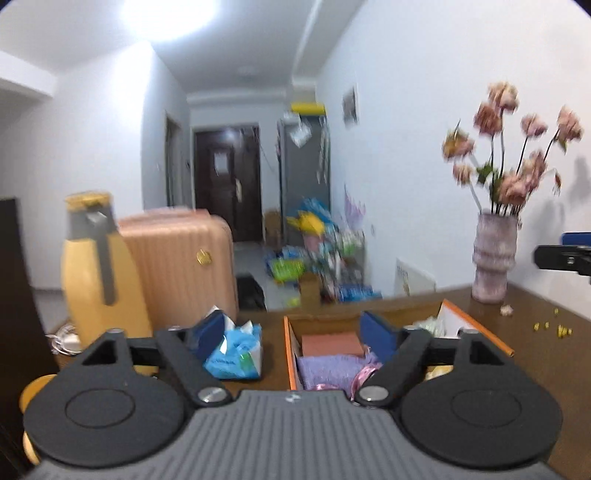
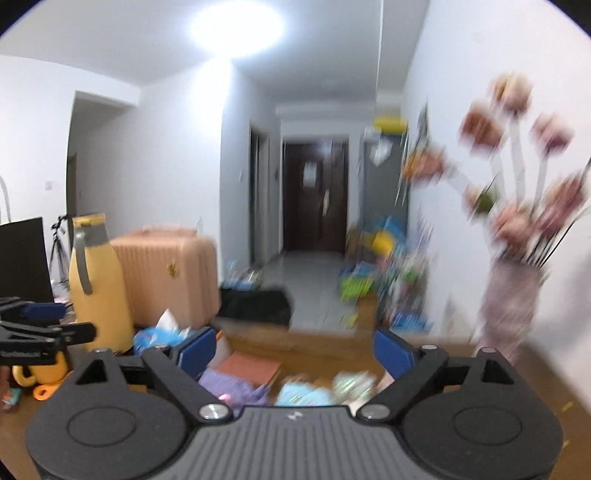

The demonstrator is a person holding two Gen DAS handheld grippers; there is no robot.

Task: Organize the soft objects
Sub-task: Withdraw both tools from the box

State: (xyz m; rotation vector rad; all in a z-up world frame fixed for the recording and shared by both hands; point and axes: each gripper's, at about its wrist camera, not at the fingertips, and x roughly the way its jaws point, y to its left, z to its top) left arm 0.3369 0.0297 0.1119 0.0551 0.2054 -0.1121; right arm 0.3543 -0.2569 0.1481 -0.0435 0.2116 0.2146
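Both tools are spread and hold nothing: the left tool (image 1: pixel 291 334) and the right tool (image 2: pixel 293 350) hover above the orange-rimmed box (image 1: pixel 290 354) on the tabletop (image 1: pixel 535 354). The soft items, among them a purple cloth (image 1: pixel 328 369), lie inside it. Lower slowly, centre one item between the pads, then close gently.

White walls (image 1: pixel 406 110), ceiling light (image 1: pixel 170 14), dark door (image 1: pixel 227 177)
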